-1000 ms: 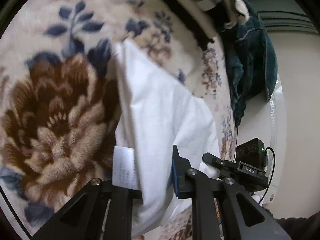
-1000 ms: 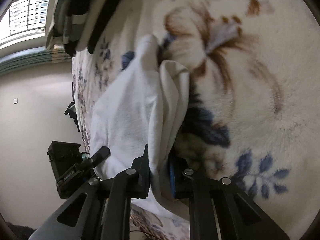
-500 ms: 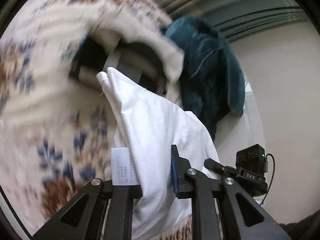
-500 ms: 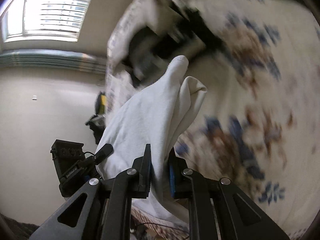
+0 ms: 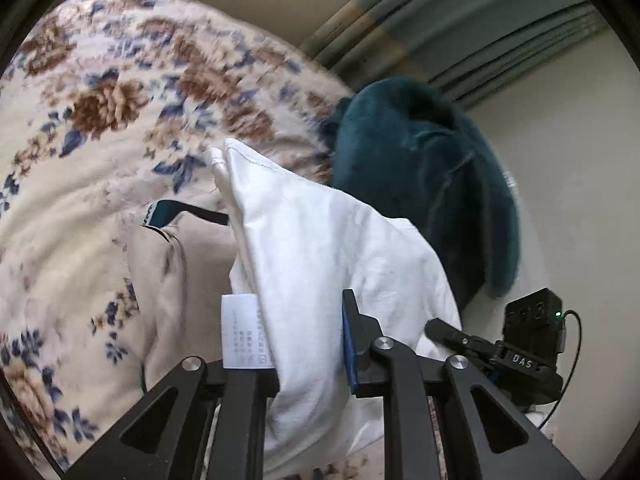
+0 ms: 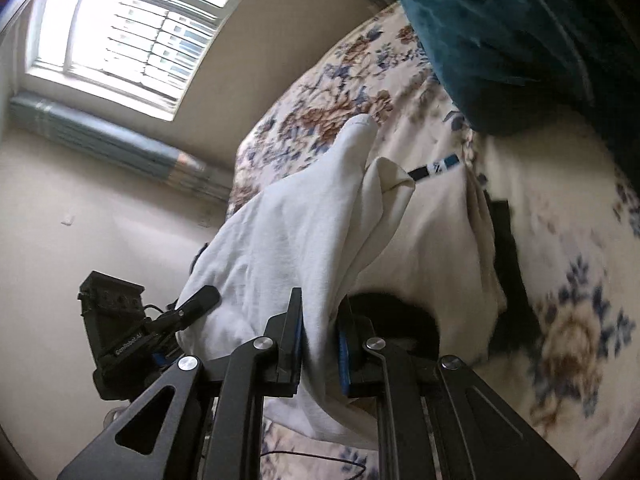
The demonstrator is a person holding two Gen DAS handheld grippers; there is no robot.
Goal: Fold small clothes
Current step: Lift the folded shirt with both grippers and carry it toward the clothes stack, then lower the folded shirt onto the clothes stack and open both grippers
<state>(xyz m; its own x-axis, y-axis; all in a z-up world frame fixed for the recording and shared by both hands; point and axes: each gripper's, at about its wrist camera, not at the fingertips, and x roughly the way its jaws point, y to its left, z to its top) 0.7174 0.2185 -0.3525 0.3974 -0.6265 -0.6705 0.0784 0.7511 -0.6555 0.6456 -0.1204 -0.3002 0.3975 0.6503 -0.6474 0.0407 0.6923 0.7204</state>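
A white garment (image 5: 320,248) hangs between both grippers, lifted above the floral bedspread (image 5: 80,128). My left gripper (image 5: 304,344) is shut on one edge of it, beside its white care label (image 5: 242,332). My right gripper (image 6: 320,332) is shut on another edge of the white garment (image 6: 296,232), which stands up in a peak in front of it. A cream garment (image 6: 440,232) with a dark waistband lies on the bed behind; it also shows in the left wrist view (image 5: 188,272).
A dark teal fleece (image 5: 424,184) is heaped at the bed's far side, also in the right wrist view (image 6: 520,32). Grey-green curtains (image 5: 460,28), a window (image 6: 132,36) and a beige wall surround the bed. The floral bedspread (image 6: 580,320) stretches right.
Both grippers have tilted up and swung away from the near bedspread, carrying the white garment; the view now takes in the far bed, the cream garment, curtains and window.
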